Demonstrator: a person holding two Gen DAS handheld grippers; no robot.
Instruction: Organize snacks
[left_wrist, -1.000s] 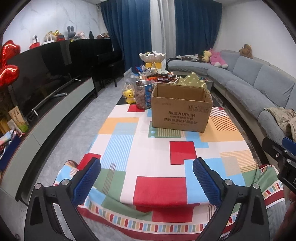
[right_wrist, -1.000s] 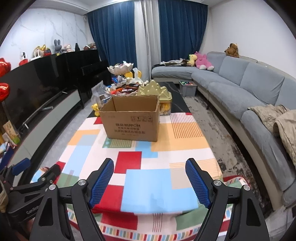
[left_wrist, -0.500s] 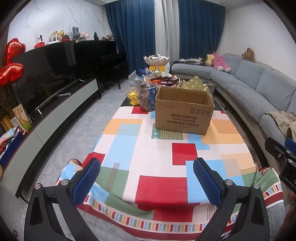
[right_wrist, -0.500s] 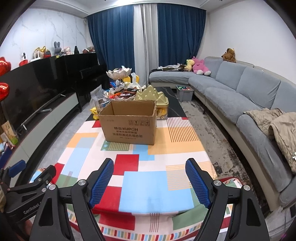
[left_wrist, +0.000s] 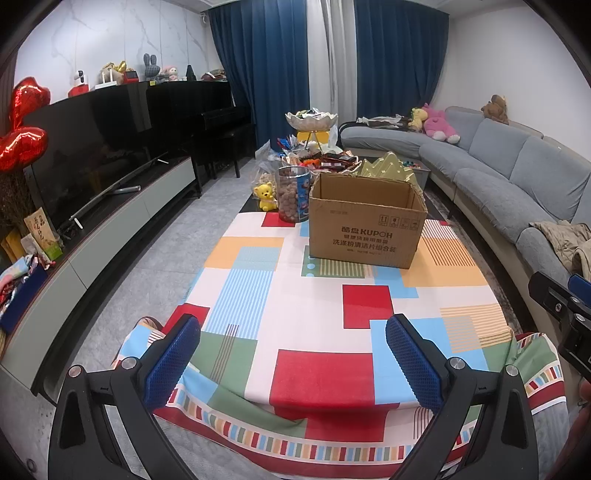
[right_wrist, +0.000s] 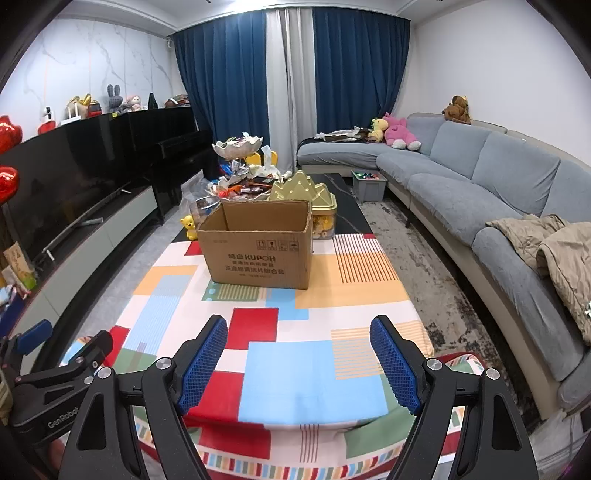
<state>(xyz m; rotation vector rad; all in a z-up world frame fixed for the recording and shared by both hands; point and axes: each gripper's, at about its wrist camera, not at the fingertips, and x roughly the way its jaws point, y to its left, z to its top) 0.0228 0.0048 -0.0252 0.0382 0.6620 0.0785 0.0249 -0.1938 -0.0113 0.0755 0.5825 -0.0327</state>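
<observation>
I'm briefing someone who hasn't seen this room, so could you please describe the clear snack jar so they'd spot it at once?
On the table with the colourful tablecloth stands an open cardboard box. Just left of its far corner is the clear jar, upright, filled with brown snacks, with a blue label, taller than the yellow bear figurine beside it.

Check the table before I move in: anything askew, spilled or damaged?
The tablecloth is rumpled and hangs unevenly at the near edge. Loose snack packets lie heaped behind the cardboard box, which sits slightly turned. Nothing looks spilled.

Matt brown cardboard box (left_wrist: 365, 225) on smooth patterned tablecloth (left_wrist: 317, 295); textured blue gripper pads (right_wrist: 207, 362).
</observation>
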